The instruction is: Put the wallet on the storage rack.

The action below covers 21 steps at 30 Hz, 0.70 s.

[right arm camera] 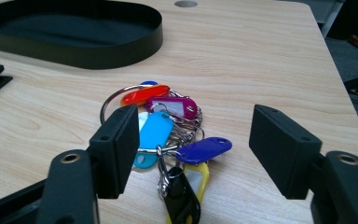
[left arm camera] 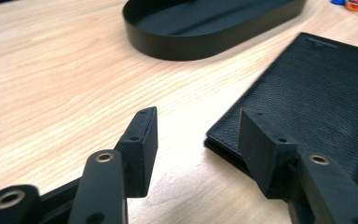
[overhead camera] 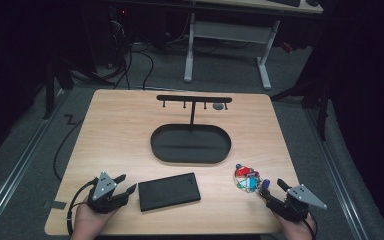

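both grippers are held spread at the near table (overhead camera: 120, 135) edge, the right gripper (overhead camera: 272, 186) just behind the keys (overhead camera: 247, 177), the left gripper (overhead camera: 124, 183) beside the wallet (overhead camera: 169, 191).

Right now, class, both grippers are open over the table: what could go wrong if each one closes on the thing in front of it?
1. The key tags lie in a loose bunch on a ring; the right gripper might pinch one tag, leaving the rest dangling or slipping out.
2. The wallet lies flat on the table, with only its corner between the left gripper's jaws, so the jaws may slide off or push it away.
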Motion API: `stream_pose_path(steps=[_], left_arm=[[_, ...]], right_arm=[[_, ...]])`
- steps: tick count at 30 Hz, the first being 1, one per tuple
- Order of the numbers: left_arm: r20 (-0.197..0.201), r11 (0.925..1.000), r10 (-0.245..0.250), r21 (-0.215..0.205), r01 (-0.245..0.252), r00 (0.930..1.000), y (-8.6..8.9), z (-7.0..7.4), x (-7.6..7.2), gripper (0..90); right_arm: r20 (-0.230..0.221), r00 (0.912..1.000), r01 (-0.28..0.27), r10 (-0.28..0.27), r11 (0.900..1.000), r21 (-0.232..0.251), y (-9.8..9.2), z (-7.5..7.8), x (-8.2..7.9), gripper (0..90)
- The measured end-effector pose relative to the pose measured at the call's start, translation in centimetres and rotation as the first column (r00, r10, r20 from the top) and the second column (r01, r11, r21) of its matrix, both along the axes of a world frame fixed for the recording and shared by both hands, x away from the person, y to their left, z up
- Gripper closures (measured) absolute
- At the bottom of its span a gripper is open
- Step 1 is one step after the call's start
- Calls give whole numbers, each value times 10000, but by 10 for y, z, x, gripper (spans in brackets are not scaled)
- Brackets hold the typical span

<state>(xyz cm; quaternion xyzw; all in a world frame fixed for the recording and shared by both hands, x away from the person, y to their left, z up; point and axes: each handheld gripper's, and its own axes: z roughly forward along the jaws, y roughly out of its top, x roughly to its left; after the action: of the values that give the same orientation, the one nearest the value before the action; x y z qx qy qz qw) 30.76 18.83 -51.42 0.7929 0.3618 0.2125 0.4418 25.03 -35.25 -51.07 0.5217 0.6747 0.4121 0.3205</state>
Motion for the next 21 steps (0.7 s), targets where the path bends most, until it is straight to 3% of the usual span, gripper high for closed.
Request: stream_pose_path(steps=[2, 5, 8, 16, 19, 21], left_arm=[[15, 10000, -70, 49, 70, 10000, -1, -1, 0, 453], [293, 9986, -279, 460, 266, 9992, -6, -4, 0, 415], [263, 9979, -290, 580, 275, 9992, -8, -6, 1, 417], [265, 9985, -61, 553, 46, 9996, -4, -6, -1, 419], [192, 9983, 137, 555, -147, 9997, -2, -6, -1, 460], [83, 9970, 261, 732, -266, 9996, -1, -6, -3, 584]], right_arm=[[62, 10000, -10, 10, 10000, 48, 1, -1, 0, 319], [33, 10000, 44, -43, 9999, -98, 2, 0, -3, 294], [33, 10000, 81, -81, 9999, -71, 1, 2, -5, 285], [228, 9996, 189, -192, 9997, 130, -2, 3, -3, 294], [309, 9995, 54, -58, 9999, 138, 1, 3, -2, 297], [345, 9994, -49, 49, 10000, 9, 4, 4, -1, 299]])
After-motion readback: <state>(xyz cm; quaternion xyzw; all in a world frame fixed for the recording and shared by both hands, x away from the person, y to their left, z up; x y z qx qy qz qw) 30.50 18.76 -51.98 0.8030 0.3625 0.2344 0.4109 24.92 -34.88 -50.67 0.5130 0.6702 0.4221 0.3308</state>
